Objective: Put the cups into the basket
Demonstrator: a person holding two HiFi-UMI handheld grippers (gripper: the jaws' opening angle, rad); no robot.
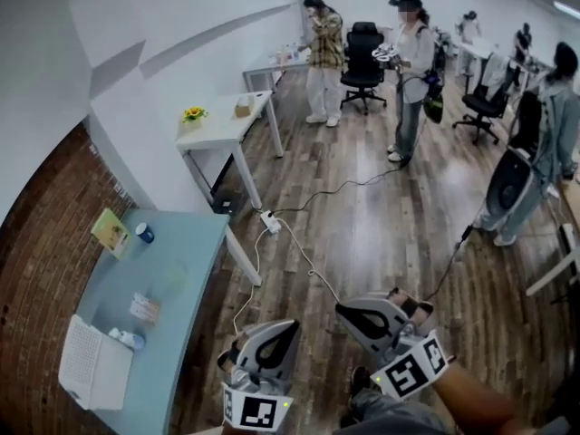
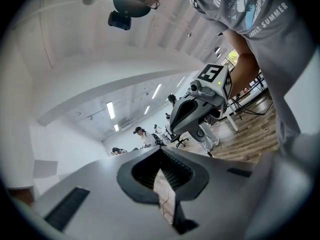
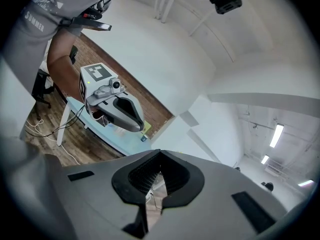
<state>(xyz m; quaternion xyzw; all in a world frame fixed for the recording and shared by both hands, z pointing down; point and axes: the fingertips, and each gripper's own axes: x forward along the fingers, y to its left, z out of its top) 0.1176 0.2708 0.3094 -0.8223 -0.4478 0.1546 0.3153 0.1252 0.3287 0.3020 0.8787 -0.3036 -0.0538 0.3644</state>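
Scanning from the far left, I found the white basket (image 1: 91,365) lying at the near end of the pale blue table (image 1: 195,243), open side up and close against the brick wall. Just beside its right rim sat a small pale cup (image 1: 132,340), with a flat packet (image 1: 143,309) a little beyond it. Further up the table stood a blue cup (image 1: 145,233), next to a yellow-green card (image 1: 111,232); a faint greenish shape between them may have been a third cup, but I could not tell. I judged the cups light and thin-walled, easy to tip or crush, so I would have pinched each one gently across its wall near the rim, not squeezed the whole body. The table's right edge was bare, which left an open side to reach in from. On the floor between that edge and me lay a power strip (image 1: 270,221) with its cable trailing across the boards, something to step round. The left gripper (image 1: 276,333) hung well clear of the table, its jaws closed together on nothing. The right gripper (image 1: 358,314) was beside it, jaws likewise fully closed and empty. People stood well away to the right, leaving wide floor there
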